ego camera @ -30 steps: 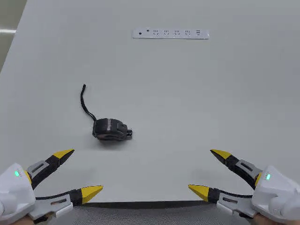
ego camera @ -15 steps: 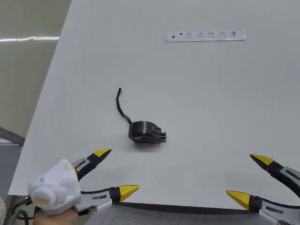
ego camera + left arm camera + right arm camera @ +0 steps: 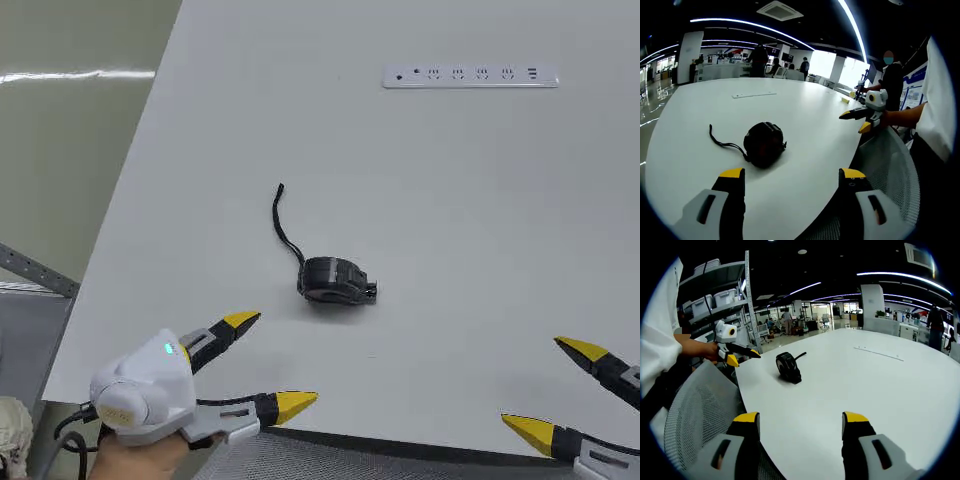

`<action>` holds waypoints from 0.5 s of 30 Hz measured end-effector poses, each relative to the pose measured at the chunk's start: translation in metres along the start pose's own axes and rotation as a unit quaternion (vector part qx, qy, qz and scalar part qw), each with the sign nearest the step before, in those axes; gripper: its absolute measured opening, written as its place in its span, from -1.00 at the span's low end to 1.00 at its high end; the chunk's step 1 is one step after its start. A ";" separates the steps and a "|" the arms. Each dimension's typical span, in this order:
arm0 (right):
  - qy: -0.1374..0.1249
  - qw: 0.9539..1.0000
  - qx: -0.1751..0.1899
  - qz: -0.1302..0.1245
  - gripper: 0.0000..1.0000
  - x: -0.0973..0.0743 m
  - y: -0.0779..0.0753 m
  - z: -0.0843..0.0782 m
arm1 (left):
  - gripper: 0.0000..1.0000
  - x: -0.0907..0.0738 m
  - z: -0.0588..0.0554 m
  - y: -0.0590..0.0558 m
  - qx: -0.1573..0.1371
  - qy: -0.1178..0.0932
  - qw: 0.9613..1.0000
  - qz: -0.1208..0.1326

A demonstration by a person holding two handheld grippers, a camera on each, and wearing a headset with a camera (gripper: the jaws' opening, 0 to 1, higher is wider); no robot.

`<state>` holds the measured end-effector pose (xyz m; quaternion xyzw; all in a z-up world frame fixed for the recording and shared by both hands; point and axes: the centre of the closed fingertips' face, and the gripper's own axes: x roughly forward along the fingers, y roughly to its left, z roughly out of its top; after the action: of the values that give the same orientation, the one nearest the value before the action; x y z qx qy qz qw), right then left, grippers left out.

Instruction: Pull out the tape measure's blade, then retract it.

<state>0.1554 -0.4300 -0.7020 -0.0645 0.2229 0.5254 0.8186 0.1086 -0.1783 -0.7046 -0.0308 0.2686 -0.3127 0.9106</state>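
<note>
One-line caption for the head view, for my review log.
Left gripper and right gripper, both open, poised at the white table; black tape measure lies untouched ahead.

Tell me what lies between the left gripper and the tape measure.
Nothing: only bare white table separates the left gripper from the tape measure. The head view and the left gripper view both show it.

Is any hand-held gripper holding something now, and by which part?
Nothing is held. The left hand-held gripper and right hand-held gripper are open, apart from the tape measure.
</note>
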 end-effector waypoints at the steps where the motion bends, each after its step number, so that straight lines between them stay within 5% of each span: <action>1: -0.001 1.000 0.000 0.000 0.34 0.000 0.000 0.001 | 0.49 0.000 0.000 0.000 0.001 0.000 1.000 0.000; 15: -0.009 1.000 -0.003 0.010 0.28 0.005 -0.002 0.003 | 0.47 0.008 0.003 0.006 0.003 0.001 1.000 0.009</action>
<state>0.1598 -0.4256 -0.7019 -0.0601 0.2151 0.5348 0.8149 0.1183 -0.1782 -0.7073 -0.0257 0.2691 -0.3054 0.9131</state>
